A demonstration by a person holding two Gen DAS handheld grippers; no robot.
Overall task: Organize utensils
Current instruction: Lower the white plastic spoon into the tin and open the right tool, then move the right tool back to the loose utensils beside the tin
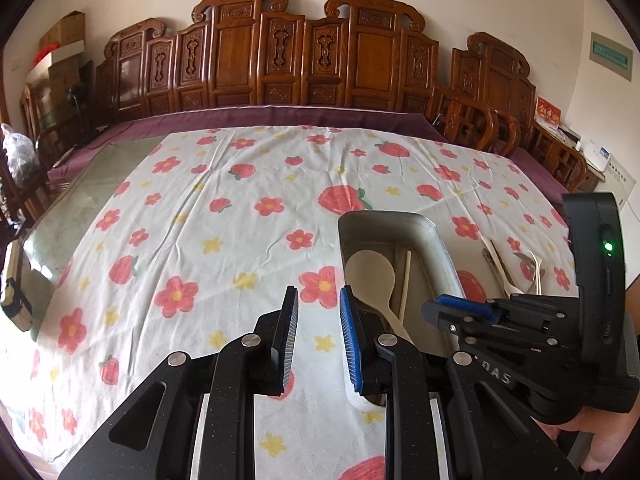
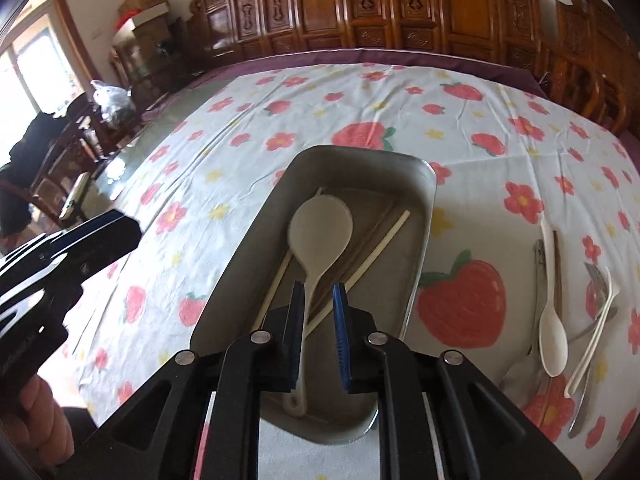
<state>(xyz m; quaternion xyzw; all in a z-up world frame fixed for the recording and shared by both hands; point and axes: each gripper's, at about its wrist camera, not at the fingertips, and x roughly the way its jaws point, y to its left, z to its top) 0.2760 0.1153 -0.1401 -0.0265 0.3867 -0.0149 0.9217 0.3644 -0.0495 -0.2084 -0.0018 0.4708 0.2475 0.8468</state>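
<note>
Table (image 2: 248, 80): covered with a white cloth (image 1: 224, 216) printed with red flowers and strawberries over a purple underlay; carved wooden chairs (image 1: 280, 52) line its far edge.

Metal tray (image 2: 424, 216): rectangular with rounded corners, on the cloth near the front edge. Contains 1 large cream rice paddle (image 2: 320, 232), bowl pointing away, handle running back toward the camera, plus pale chopsticks (image 2: 380, 248) lying slantwise under and beside it.

Loose utensils on the cloth right of the tray: 1 cream spoon (image 2: 554, 332), bowl nearest the camera; 1 slim white utensil (image 2: 592, 348); metal cutlery (image 2: 540, 276) partly beneath them, kinds hard to tell.

Right gripper (image 2: 318, 328): above the tray, jaws a little apart. The paddle's handle runs between them, close against the left pad; whether it touches cannot be told. The right pad stands clear.

Left gripper (image 1: 318, 336): over the cloth just left of the tray, jaws slightly apart, nothing between them.
</note>
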